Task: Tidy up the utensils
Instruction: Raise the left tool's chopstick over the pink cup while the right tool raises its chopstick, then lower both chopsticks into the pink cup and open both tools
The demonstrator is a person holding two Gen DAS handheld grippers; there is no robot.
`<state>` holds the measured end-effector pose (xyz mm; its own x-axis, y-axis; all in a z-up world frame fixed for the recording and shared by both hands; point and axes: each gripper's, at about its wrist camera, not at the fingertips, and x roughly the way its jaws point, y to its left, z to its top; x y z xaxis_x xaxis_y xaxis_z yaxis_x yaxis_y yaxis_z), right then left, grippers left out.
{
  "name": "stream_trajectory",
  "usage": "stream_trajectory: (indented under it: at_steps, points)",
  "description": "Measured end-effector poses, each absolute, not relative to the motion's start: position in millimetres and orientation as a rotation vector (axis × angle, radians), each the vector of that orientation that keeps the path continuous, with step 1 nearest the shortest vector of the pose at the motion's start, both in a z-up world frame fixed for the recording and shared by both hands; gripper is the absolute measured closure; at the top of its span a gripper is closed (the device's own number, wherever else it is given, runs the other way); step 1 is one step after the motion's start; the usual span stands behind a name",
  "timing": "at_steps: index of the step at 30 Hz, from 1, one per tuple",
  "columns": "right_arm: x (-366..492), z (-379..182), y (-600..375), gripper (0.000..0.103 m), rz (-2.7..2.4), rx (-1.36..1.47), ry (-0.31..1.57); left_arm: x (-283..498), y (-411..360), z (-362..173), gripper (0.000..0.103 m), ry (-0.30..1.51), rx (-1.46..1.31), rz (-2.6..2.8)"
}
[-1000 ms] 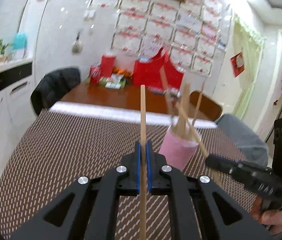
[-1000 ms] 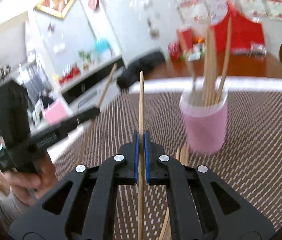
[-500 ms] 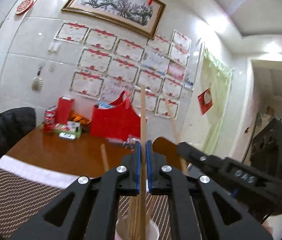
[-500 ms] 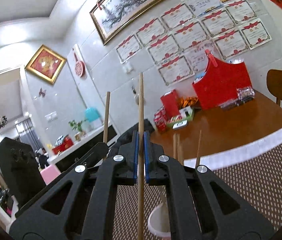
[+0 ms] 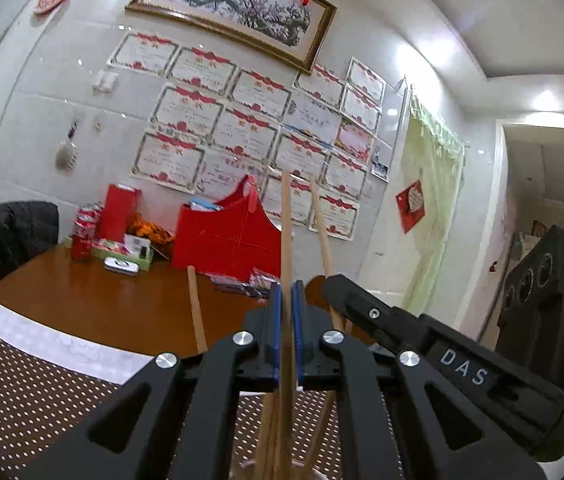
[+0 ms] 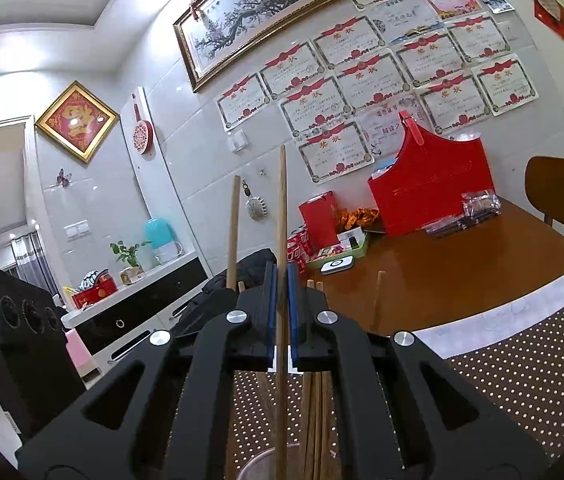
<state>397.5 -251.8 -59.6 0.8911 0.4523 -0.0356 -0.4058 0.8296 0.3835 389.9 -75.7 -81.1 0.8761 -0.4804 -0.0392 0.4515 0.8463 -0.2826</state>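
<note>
My left gripper (image 5: pixel 286 292) is shut on a wooden chopstick (image 5: pixel 286 232) that stands upright. My right gripper (image 6: pixel 280 276) is shut on another upright wooden chopstick (image 6: pixel 282 208). Both chopsticks run down toward the rim of the pink cup (image 6: pixel 257 464), seen at the bottom edge of the right wrist view, with several chopsticks (image 6: pixel 314 408) standing in it. In the left wrist view the right gripper (image 5: pixel 332 286) sits just right of mine, holding its chopstick (image 5: pixel 320 224). In the right wrist view the left gripper's chopstick (image 6: pixel 233 228) stands just left of mine.
A brown dotted placemat (image 6: pixel 530 360) covers the near table. Beyond it on the wooden table (image 5: pixel 113 304) stand a red box (image 5: pixel 225 240), cans and small packs. A chair (image 6: pixel 562 192) is at the far right. A counter (image 6: pixel 141 292) is on the left.
Both grippers rose from low beside the cup and tilted up, bringing their chopsticks upright over the cup. They now sit close side by side.
</note>
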Motion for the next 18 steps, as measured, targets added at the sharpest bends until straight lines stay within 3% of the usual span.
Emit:
stream_trajectory:
  at_steps: [18]
  points:
    - [392, -77, -241, 0.096, 0.435, 0.320, 0.127, 399, -75, -105, 0.097, 0.125, -0.246, -0.419]
